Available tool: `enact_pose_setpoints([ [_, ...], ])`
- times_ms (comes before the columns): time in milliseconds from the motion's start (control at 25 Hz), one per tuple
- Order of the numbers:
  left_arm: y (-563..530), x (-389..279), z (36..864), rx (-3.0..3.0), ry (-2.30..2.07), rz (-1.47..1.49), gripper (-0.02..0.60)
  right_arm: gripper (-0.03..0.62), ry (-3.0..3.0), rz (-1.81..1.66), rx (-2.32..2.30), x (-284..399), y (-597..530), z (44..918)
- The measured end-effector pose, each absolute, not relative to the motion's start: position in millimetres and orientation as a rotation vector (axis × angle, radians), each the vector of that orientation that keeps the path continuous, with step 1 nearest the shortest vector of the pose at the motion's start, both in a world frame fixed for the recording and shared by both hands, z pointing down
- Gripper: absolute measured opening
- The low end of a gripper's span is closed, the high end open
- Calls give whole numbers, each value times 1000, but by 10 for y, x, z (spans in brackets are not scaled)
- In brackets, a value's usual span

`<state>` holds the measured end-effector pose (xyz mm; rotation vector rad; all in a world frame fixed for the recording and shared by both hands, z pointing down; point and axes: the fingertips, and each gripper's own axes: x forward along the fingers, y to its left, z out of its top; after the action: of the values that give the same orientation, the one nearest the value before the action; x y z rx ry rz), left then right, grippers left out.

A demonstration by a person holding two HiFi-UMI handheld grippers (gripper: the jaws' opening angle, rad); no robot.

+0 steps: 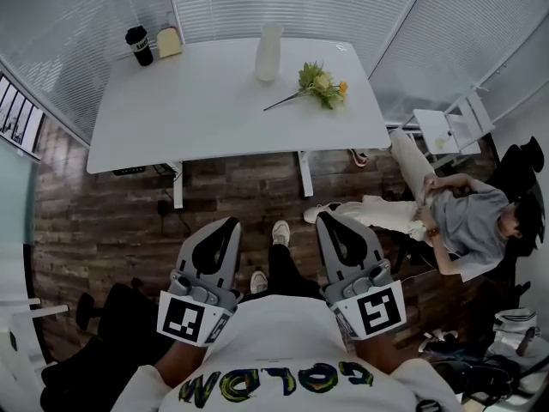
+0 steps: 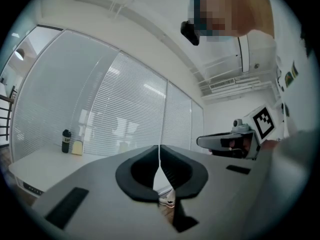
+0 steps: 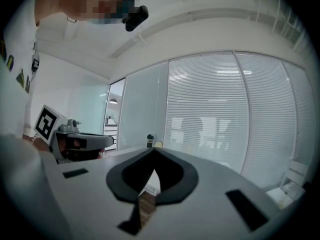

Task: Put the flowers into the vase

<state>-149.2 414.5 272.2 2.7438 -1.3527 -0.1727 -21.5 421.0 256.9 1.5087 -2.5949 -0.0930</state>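
Flowers (image 1: 322, 84) lie flat on the white desk (image 1: 197, 110), toward its far right corner. The yellow and orange heads are nearest the right edge, and the thin stem runs back toward the middle. We see the vase (image 1: 268, 53), tall and pale, standing upright by the far edge, near the bouquet but not touching it. At the far left corner a black cup (image 1: 139, 45) stands just beside a small yellowish object (image 1: 169, 42) that we cannot identify.

We hold both tools close to our body, over the wooden floor (image 1: 103, 221) and well apart from the desk's near edge. The left hand-held gripper (image 1: 228, 225) has its jaws pressed together with nothing between them, and the right hand-held gripper (image 1: 331, 221) is likewise closed and empty. Both point level toward the desk.

Off the desk's right edge, a seated person (image 1: 463, 213) leans back with legs stretched toward the desk.
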Motion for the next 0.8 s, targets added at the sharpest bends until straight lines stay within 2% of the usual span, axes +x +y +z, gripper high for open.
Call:
enact_pose_setpoints([
  [800,2845,-964,2653,2760,-1354,-137,21,10,-2624,-70,1498,290,2890,2561],
])
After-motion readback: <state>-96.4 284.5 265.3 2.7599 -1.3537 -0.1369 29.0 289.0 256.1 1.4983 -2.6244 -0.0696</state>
